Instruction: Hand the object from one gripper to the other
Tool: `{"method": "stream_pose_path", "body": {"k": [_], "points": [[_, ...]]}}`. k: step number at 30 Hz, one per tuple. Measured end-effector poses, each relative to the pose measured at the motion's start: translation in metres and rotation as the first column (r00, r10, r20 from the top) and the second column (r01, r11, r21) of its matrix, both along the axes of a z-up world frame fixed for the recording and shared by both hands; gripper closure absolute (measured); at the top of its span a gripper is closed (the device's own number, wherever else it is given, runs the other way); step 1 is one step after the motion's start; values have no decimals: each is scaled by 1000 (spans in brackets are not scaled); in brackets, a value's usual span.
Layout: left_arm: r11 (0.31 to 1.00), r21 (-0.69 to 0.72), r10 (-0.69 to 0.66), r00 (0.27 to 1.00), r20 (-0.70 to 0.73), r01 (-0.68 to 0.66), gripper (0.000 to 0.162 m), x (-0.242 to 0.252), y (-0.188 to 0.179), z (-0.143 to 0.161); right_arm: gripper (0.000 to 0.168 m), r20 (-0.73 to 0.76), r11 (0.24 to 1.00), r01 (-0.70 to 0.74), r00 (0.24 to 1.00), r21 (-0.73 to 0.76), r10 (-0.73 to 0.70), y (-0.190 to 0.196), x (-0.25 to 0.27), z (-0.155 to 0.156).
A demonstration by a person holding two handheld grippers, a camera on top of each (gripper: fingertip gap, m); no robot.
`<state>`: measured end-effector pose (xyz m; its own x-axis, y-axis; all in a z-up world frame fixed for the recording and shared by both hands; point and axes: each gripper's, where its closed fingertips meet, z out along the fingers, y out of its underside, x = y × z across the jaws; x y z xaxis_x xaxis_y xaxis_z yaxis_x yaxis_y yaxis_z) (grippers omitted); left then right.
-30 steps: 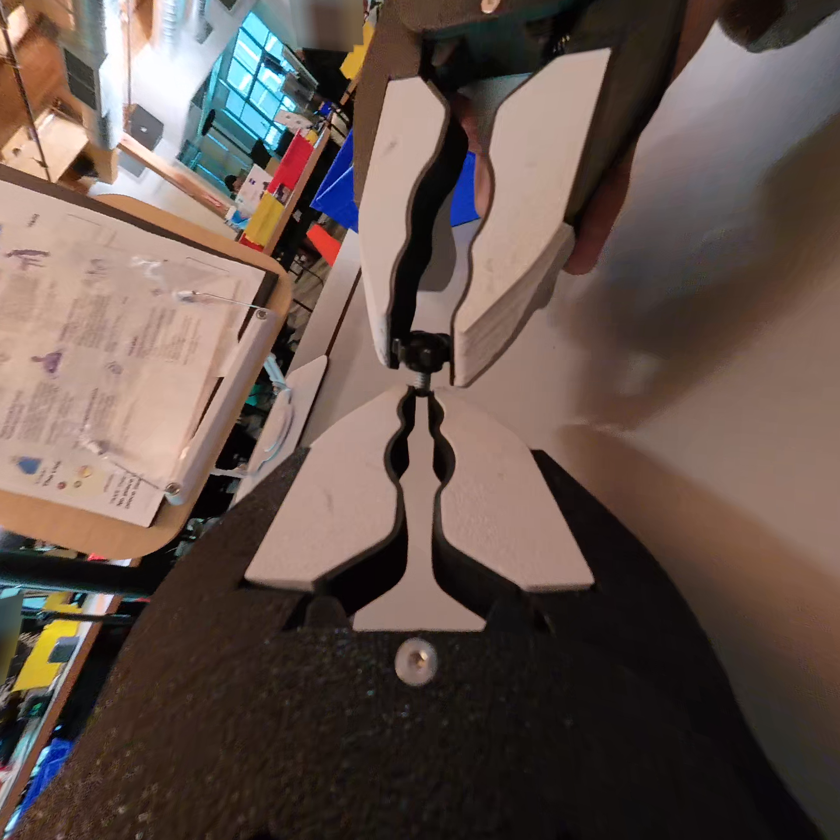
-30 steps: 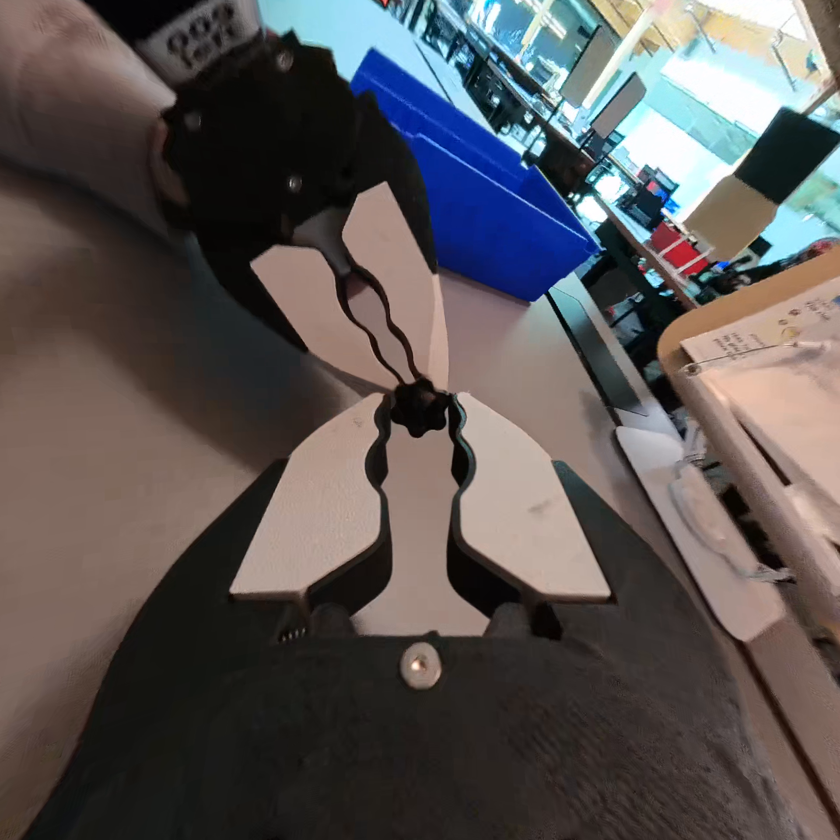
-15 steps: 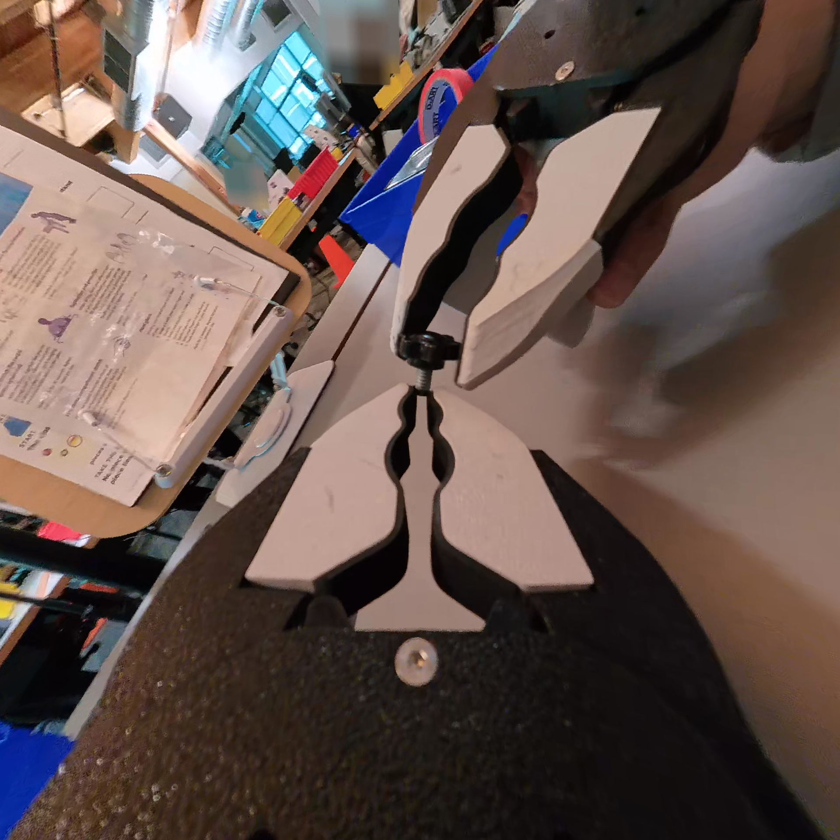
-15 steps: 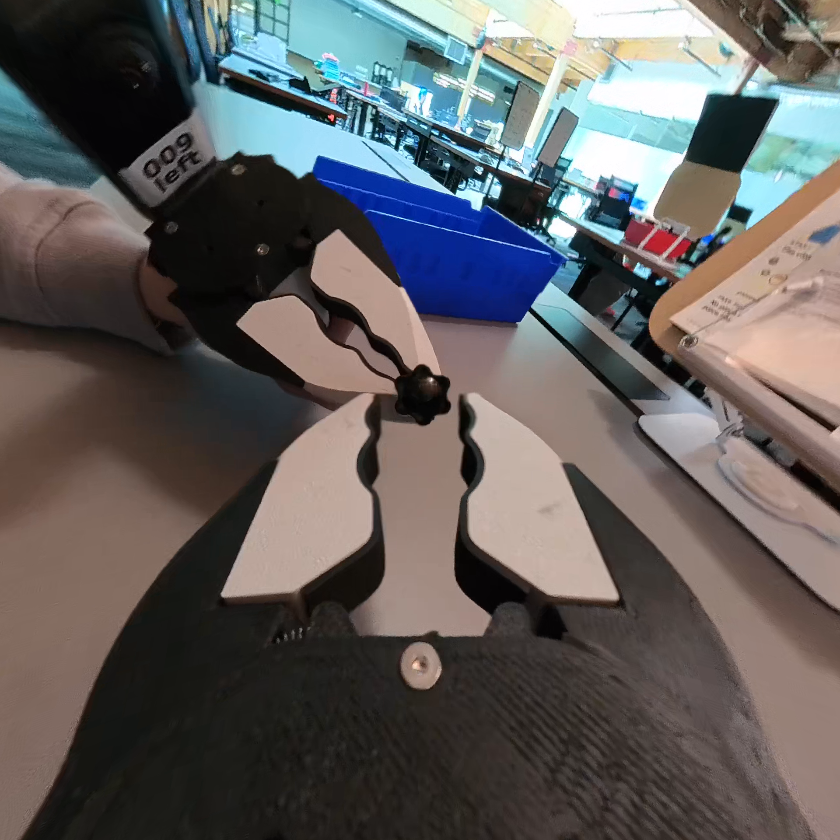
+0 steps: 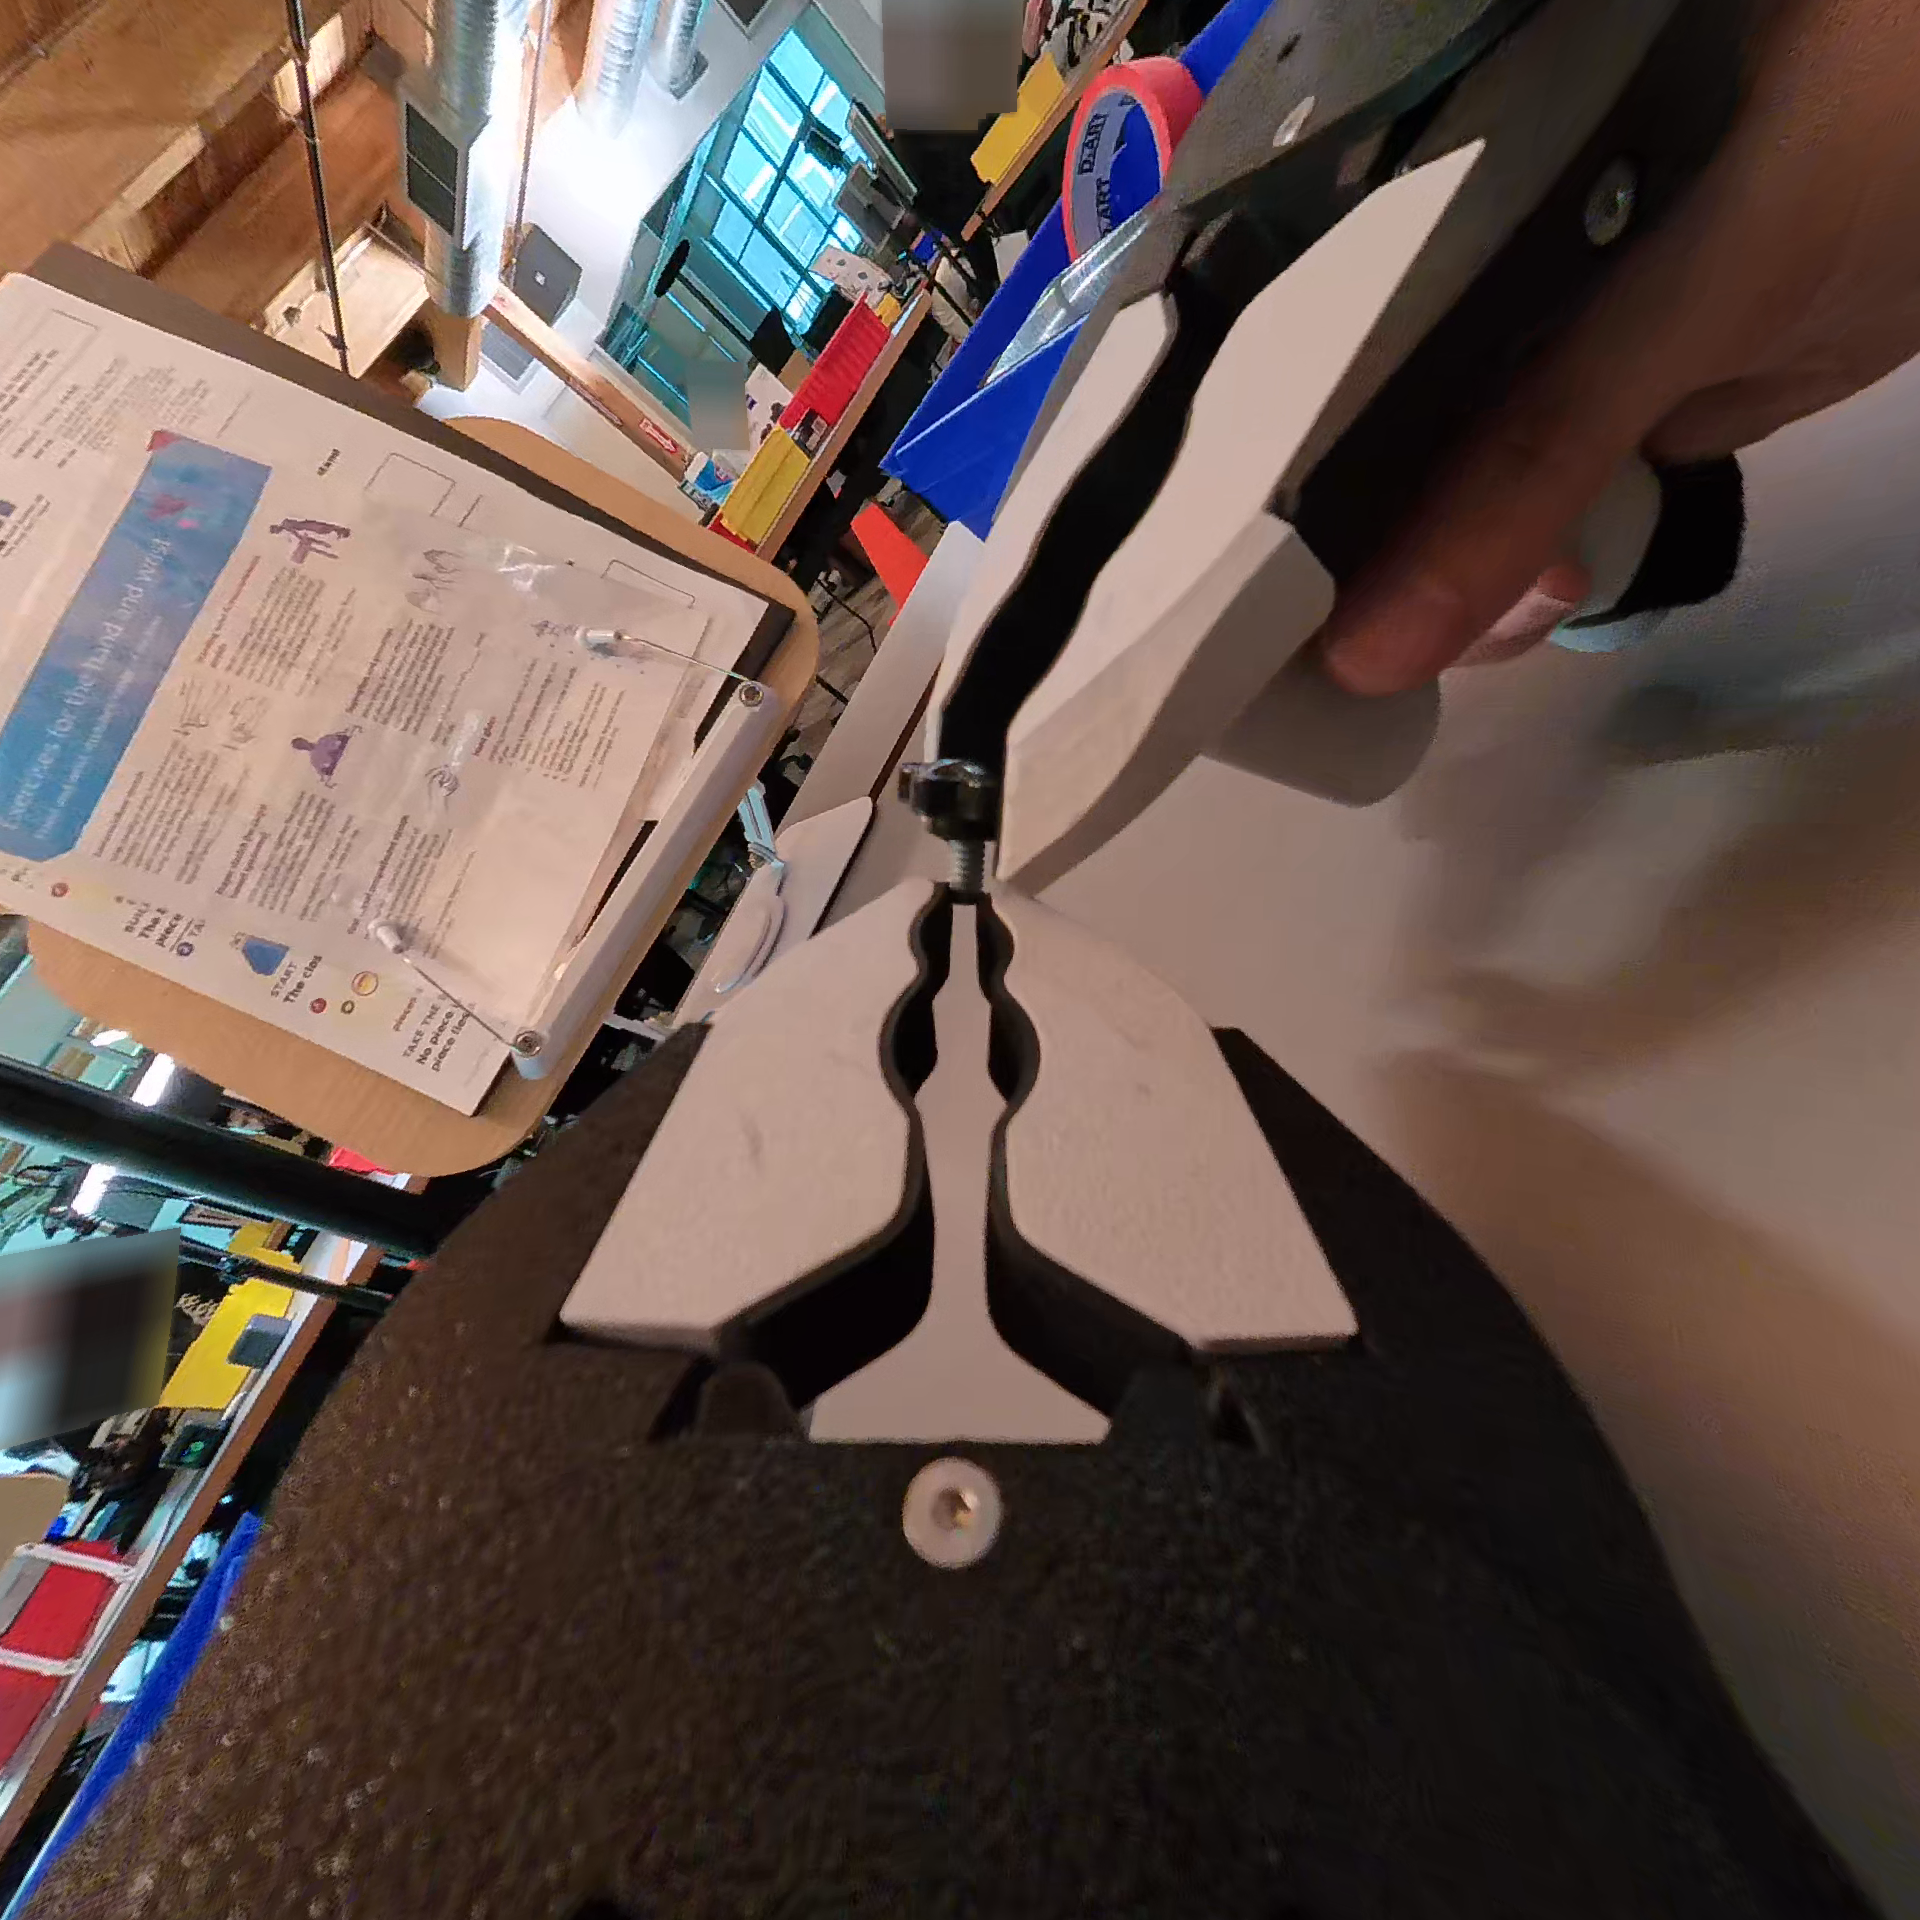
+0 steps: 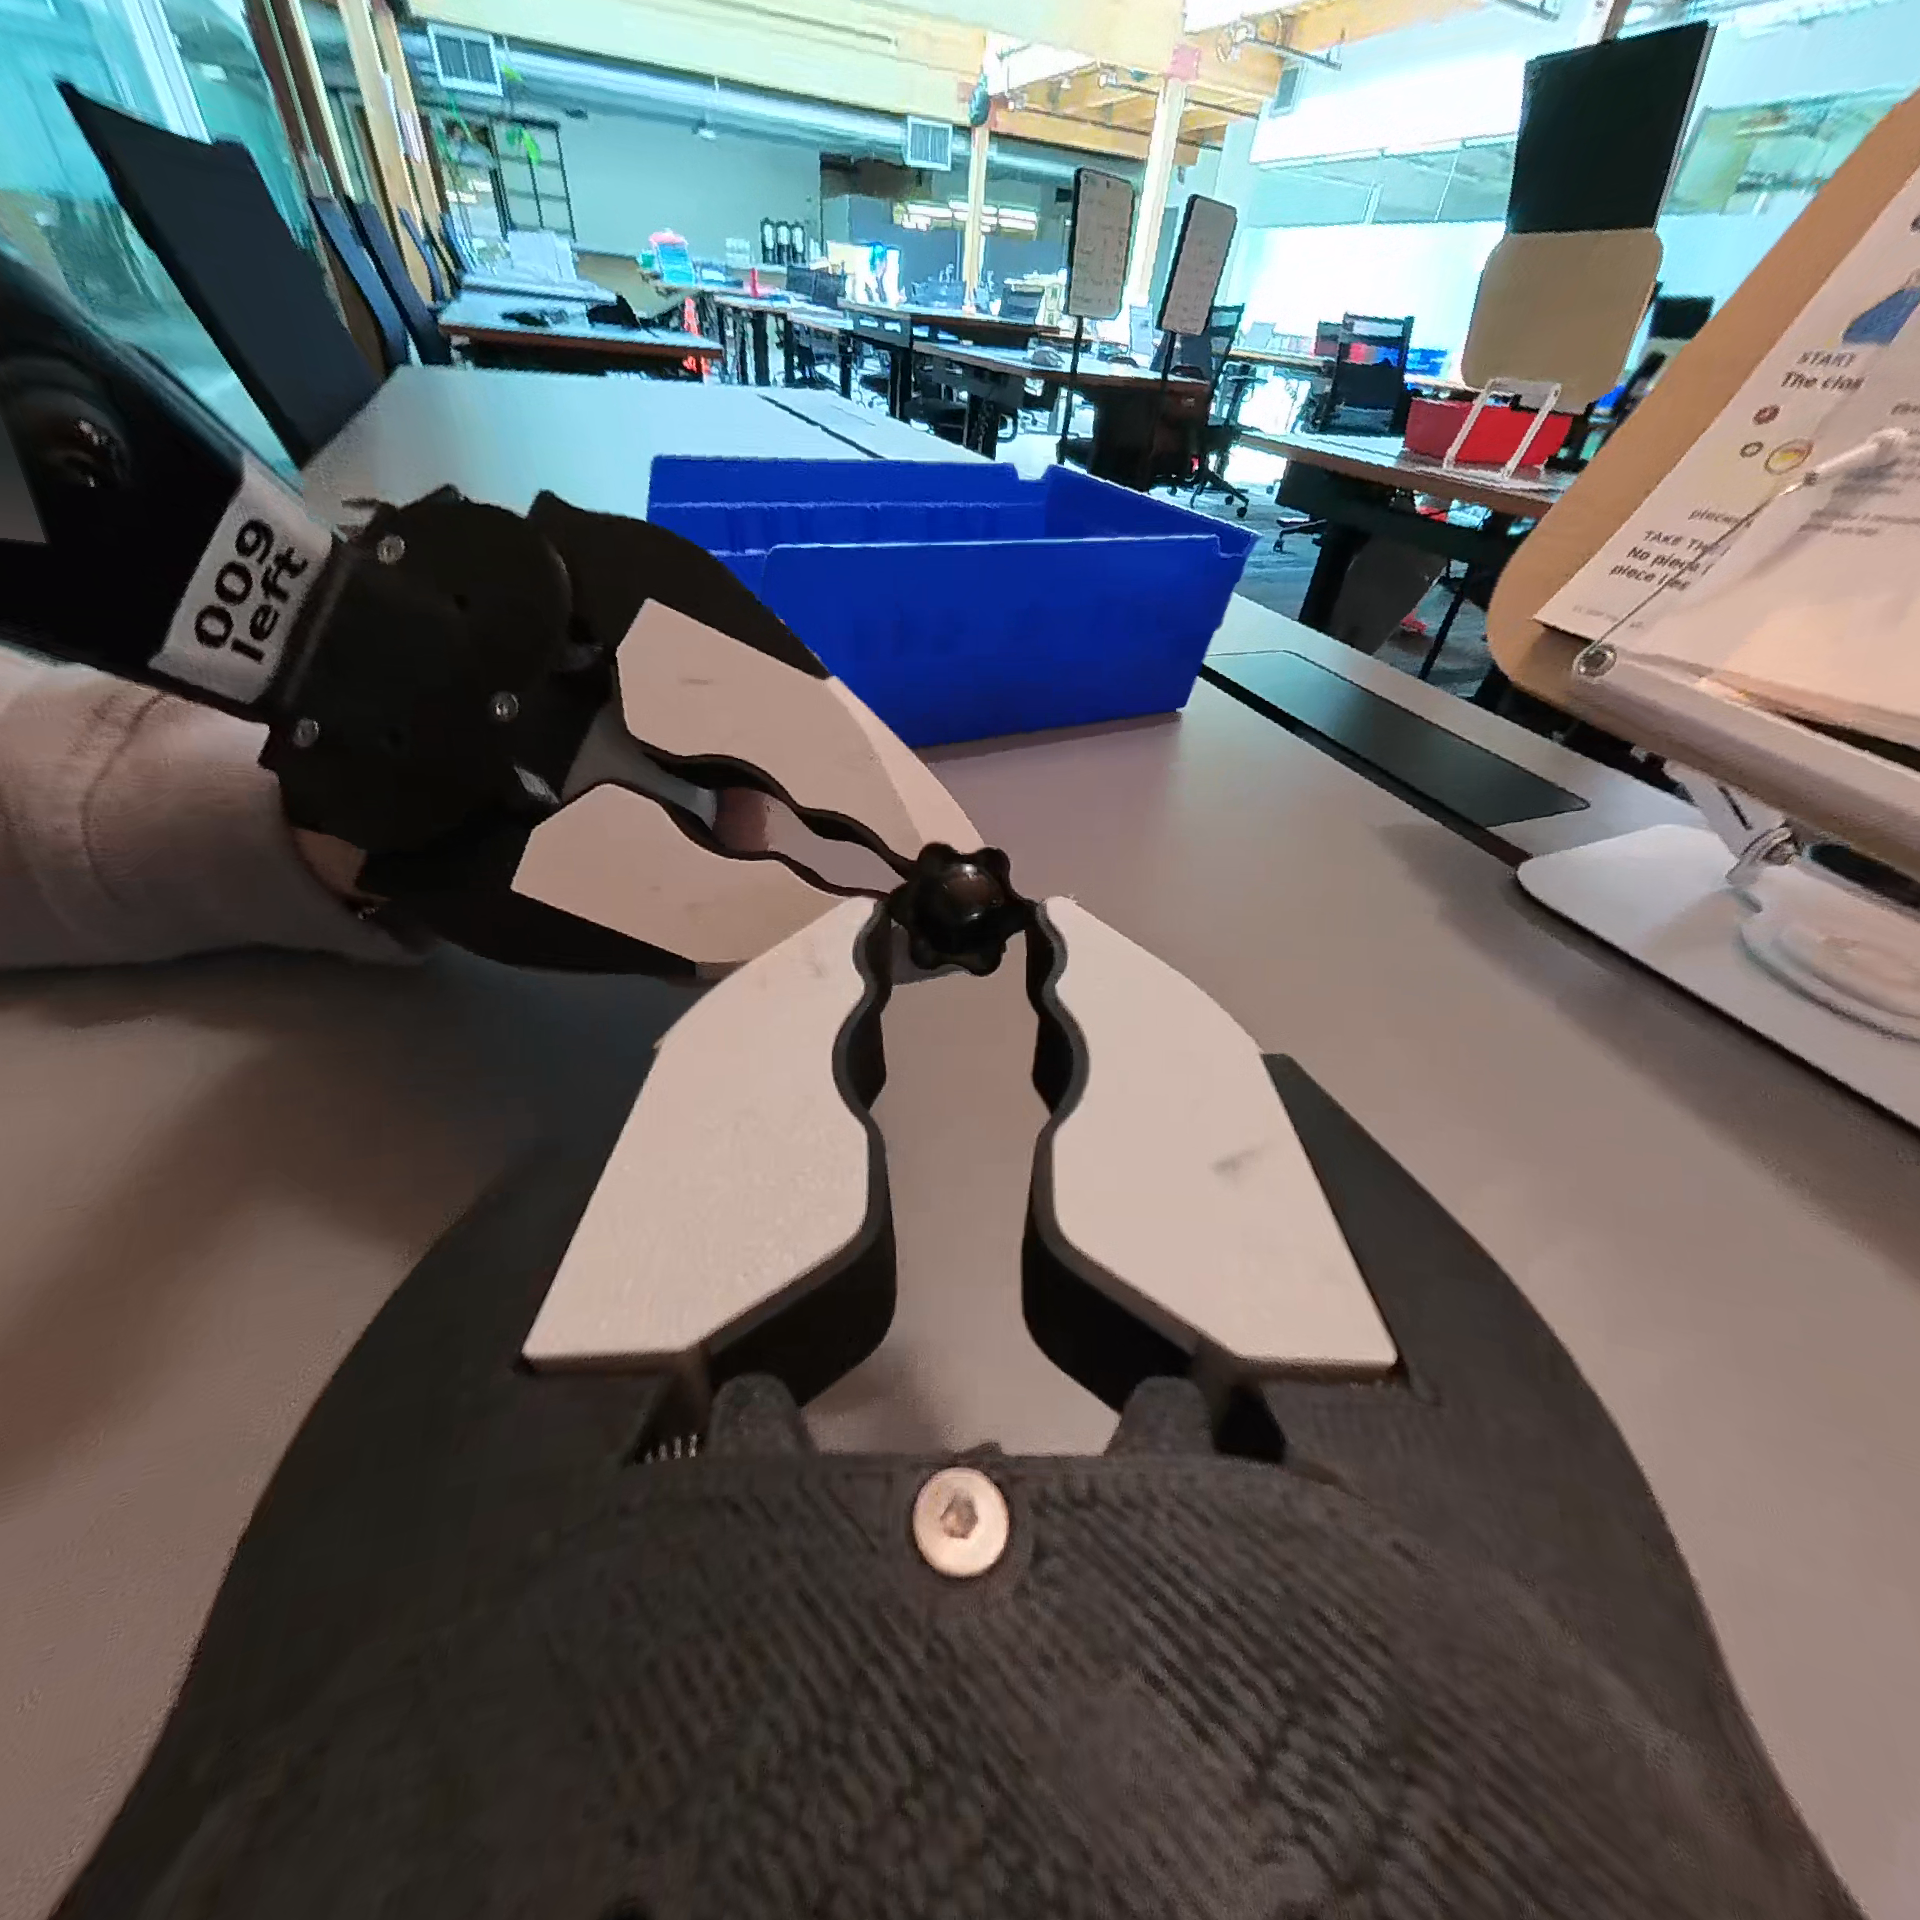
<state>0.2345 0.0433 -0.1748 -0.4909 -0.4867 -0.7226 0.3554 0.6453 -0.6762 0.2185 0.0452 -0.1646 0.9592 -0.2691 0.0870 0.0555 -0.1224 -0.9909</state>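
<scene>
A black star knob [image 6: 956,902] on a short threaded screw [image 5: 964,871] hangs in the air between both grippers, above the grey table [image 6: 1403,1091]. My left gripper [image 5: 964,906] is shut on the screw's thread just below the knob. My right gripper [image 6: 956,920] has its two tips against either side of the knob and looks shut on it. The left gripper comes in from the left in the right wrist view [image 6: 883,878]. The right gripper comes down from the upper right in the left wrist view [image 5: 971,821], with a person's hand behind it.
A blue bin [image 6: 966,623] stands on the table behind the grippers. A board on a stand with a printed sheet [image 5: 343,707] is at the table's side, and its white base plate [image 6: 1652,914] lies on the table. A red tape roll [image 5: 1117,135] is by the bin. The tips of both grippers are at nearly the same place.
The right gripper's jaws widened half a second ago and have narrowed onto the knob again. Both grippers have tilted together. The left gripper has stayed shut on the screw.
</scene>
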Motion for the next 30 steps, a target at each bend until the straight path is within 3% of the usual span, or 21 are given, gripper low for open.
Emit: {"method": "stream_pose_path", "body": {"k": [6, 10, 17, 22, 25, 30], "points": [[998, 16, -52, 998, -24, 53, 158, -4, -6, -5, 144, 120, 994, -77, 989, -78, 86, -5, -5, -5], [986, -29, -169, 973, -154, 166, 158, -14, -14, -16, 144, 239, 973, -137, 954, -186, 180, -10, -13, -14], [938, -245, -321, 877, -358, 243, 158, -21, -16, -19, 144, 262, 969, -140, 946, -203, 191, -9, -17, -14], [948, -208, -297, 904, -308, 240, 157, -19, -15, -22, 144, 230, 971, -122, 958, -206, 169, -9, -12, -17], [962, -162, -258, 929, -264, 221, 143, -16, -14, -23, 144, 247, 975, -50, 963, -216, 104, -13, -1, -17], [972, -133, -217, 954, -208, 193, 145, -12, -12, -19, 144, 189, 982, -49, 978, -181, 84, -14, 2, -15]]}}
